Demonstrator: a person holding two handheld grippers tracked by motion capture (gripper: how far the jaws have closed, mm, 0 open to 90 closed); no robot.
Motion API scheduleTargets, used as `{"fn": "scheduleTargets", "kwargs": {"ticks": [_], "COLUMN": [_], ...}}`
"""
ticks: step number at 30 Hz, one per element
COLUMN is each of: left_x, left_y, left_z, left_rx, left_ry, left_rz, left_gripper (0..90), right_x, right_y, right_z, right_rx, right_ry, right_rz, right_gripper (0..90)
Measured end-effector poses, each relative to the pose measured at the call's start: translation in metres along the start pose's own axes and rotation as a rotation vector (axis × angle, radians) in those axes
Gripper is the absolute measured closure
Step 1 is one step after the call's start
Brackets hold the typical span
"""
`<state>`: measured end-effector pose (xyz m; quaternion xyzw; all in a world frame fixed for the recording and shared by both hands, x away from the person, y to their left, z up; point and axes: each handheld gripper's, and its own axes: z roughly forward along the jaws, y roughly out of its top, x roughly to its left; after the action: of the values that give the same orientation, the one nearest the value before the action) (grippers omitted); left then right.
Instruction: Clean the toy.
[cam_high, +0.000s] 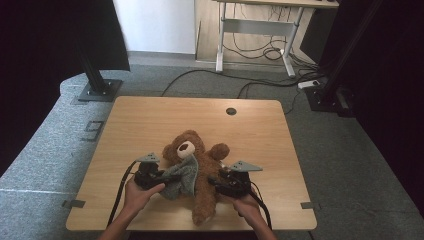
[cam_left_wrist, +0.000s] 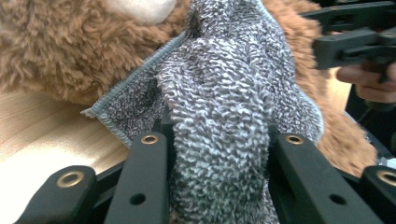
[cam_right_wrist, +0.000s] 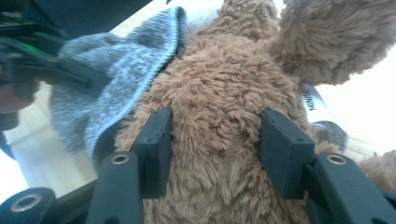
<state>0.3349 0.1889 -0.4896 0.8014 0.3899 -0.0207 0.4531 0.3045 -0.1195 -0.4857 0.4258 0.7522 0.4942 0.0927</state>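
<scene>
A brown teddy bear (cam_high: 202, 167) lies on its back on the wooden table (cam_high: 150, 120), head toward the far side. A grey knitted cloth (cam_high: 184, 175) is draped over its chest and left side. My left gripper (cam_high: 172, 176) is shut on a bunched fold of this cloth (cam_left_wrist: 219, 93), which fills the gap between the jaws (cam_left_wrist: 219, 140). My right gripper (cam_high: 212, 181) is at the bear's other side. Its two pads press into the fur of the torso (cam_right_wrist: 219, 93), with the body bulging between them (cam_right_wrist: 217, 149). The cloth's edge (cam_right_wrist: 107, 65) lies just beyond.
A white sewn-in label (cam_right_wrist: 313, 100) hangs at the bear's side. The table has a round cable hole (cam_high: 230, 111) near its far edge. Behind it stand a desk frame (cam_high: 250, 30), floor cables (cam_high: 260, 82) and two black stand bases (cam_high: 97, 90).
</scene>
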Motion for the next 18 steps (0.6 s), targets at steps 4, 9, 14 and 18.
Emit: {"fn": "scheduleTargets", "kwargs": {"ticks": [4,9,14,18], "left_x": [0.003,-0.002,-0.031,-0.047], "left_y": [0.002,0.002,0.005,0.006], "left_z": [0.004,0.002,0.001,0.006], "left_rx": [-0.001,-0.021,-0.016,-0.001], "left_ry": [0.003,-0.057,-0.150,-0.212], "left_rz": [-0.008,-0.015,0.050,0.071], "left_gripper": [66.8,67.1,67.3,67.3], "right_x": [0.002,0.001,-0.002,-0.001], "right_y": [-0.001,-0.002,-0.003,-0.003], "right_z": [0.000,0.002,0.003,0.003], "right_rx": [0.002,-0.008,-0.017,-0.024], "right_ry": [0.010,-0.010,-0.031,-0.043], "right_rz": [0.004,0.019,0.041,0.044], "right_gripper": [48.8,49.7,50.4,50.6]}}
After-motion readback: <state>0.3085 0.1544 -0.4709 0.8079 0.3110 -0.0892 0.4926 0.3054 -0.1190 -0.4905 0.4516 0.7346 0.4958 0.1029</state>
